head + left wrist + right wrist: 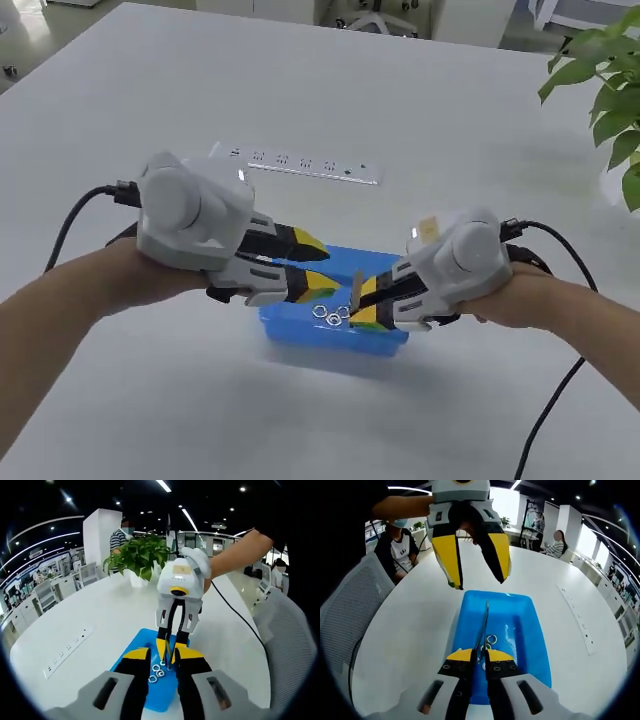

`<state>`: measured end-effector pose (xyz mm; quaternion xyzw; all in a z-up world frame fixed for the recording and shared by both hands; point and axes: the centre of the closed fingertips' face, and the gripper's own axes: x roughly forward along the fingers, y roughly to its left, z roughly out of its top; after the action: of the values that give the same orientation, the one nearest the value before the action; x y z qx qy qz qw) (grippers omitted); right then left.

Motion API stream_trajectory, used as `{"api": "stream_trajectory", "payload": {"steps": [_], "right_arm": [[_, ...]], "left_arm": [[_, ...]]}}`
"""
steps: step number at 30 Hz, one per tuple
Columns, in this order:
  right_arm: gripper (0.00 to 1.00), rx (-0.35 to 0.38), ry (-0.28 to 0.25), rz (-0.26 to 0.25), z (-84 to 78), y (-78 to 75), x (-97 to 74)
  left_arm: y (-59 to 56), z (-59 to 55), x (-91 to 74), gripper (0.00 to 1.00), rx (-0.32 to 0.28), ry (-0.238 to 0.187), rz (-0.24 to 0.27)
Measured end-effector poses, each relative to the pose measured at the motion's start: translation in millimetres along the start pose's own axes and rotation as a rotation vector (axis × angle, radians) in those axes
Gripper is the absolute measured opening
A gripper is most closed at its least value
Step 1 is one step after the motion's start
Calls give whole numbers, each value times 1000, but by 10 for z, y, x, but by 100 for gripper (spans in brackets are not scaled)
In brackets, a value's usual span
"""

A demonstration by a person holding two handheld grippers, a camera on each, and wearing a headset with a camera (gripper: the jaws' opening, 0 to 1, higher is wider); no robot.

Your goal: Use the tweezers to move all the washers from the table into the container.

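A shallow blue container (pixel 385 340) sits on the white table between my two grippers. Several metal washers (pixel 330 315) lie inside it, near its middle (pixel 491 640). My right gripper (pixel 479 655) is shut on thin metal tweezers (pixel 485 620), whose tips point down over the container floor just beyond the washers. My left gripper (pixel 318 265) faces it from the other side, hovering above the container's far end (pixel 479 580) with its yellow-tipped jaws apart and nothing between them. In the left gripper view the washers (pixel 156 672) lie just ahead of its jaws, under the right gripper (pixel 171 647).
A white power strip (pixel 300 163) lies on the table behind the container. A green potted plant (pixel 605 90) stands at the table's right edge. Cables trail from both grippers. People sit and stand around the room beyond the table.
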<state>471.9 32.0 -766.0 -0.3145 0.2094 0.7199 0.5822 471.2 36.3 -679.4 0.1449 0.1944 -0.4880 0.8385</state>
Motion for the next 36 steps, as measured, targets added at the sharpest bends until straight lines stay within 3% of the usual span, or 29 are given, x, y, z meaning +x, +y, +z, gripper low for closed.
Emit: {"api": "stream_trajectory", "payload": {"steps": [23,36], "right_arm": [[10,-22,3,4,0,6,4],[11,-25,3,-5,-1,7,-7]], "left_arm": [[-69,-2,271,7,46,29,-101],[-58,-2,277,6,58,31,-101]]}}
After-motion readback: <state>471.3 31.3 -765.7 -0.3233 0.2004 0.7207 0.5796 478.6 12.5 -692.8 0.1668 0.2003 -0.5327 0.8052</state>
